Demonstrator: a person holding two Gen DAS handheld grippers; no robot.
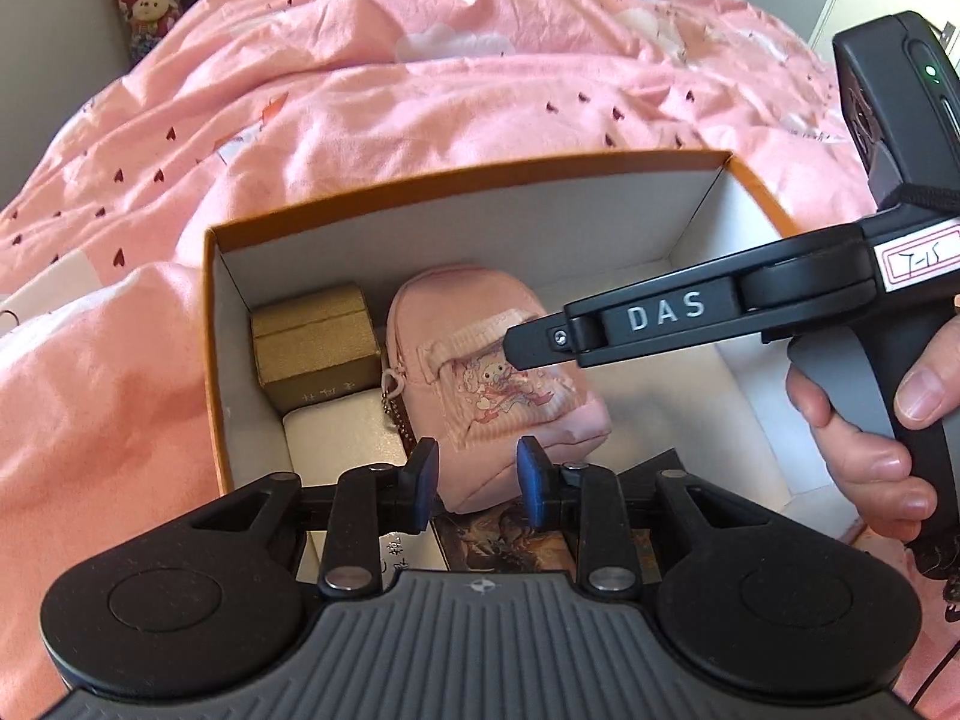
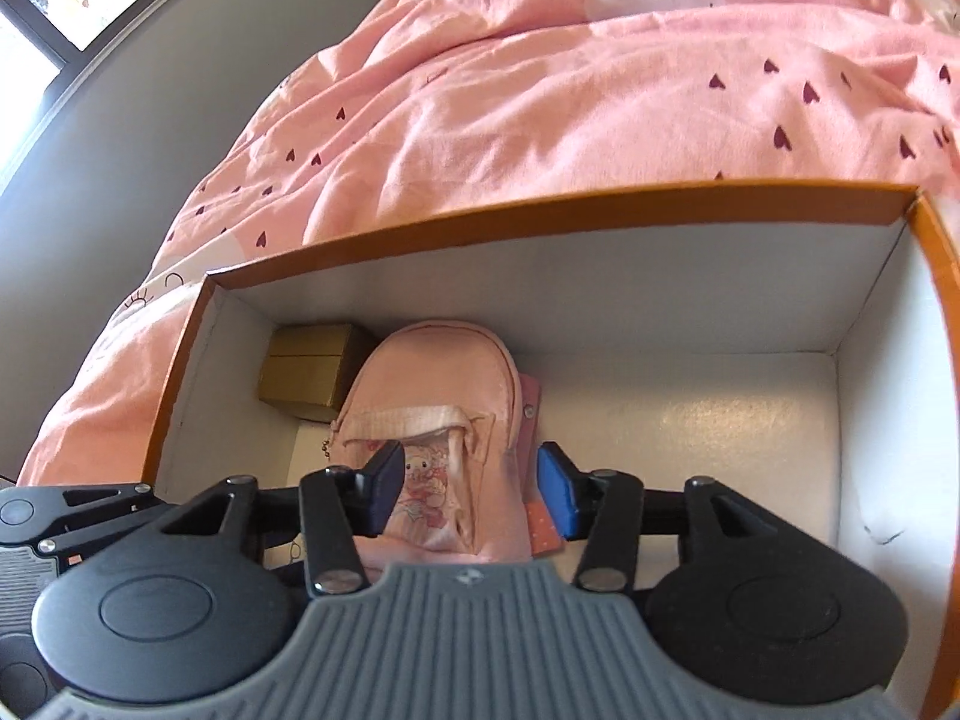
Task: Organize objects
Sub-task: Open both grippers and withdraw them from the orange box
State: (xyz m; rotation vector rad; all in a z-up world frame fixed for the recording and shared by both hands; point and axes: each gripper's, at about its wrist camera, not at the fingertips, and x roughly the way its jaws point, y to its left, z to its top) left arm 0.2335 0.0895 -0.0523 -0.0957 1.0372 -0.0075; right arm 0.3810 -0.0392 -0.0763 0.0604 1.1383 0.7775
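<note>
A pink mini backpack (image 1: pixel 492 372) (image 2: pixel 432 372) with a cartoon print lies in an orange box with white inside walls (image 1: pixel 456 192) (image 2: pixel 540 210). To the bag's left a small gold box (image 1: pixel 312 348) (image 2: pixel 312 372) stands in the far left corner, with a white box (image 1: pixel 342 438) in front of it. My right gripper (image 2: pixel 471 495) (image 1: pixel 525 348) hangs over the bag, open, its pads either side of the bag's front without pressing it. My left gripper (image 1: pixel 478 474) is open at the bag's near end, above a picture card (image 1: pixel 498 531).
The box rests on a crumpled pink duvet with dark hearts (image 1: pixel 420 96) (image 2: pixel 600 90). A hand (image 1: pixel 870 438) holds the right gripper's handle. Plush toys (image 1: pixel 150 0) stand at the far left by a grey wall. The box floor right of the bag (image 2: pixel 720 420) is bare.
</note>
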